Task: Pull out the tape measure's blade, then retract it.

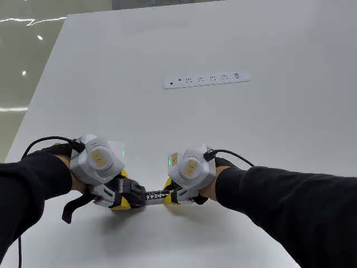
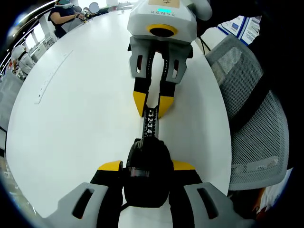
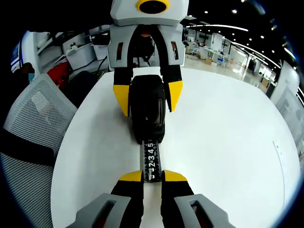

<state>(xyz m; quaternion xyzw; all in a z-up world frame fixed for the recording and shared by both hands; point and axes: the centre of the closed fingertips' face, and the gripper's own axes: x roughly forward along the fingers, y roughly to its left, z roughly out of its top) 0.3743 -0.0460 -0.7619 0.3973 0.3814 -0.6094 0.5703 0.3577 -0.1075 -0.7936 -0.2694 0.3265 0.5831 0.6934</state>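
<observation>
Left tool (image 2: 146, 165) clamped the tape measure (image 3: 147, 107) on the bench (image 1: 223, 139); right tool (image 3: 152, 176) pinched the blade (image 2: 150, 124), only a short length out. Most pulling and the retraction apparently remained.

Black tape measure (image 3: 148, 111), white-numbered black blade (image 3: 150, 161), white table (image 1: 167, 44).
</observation>
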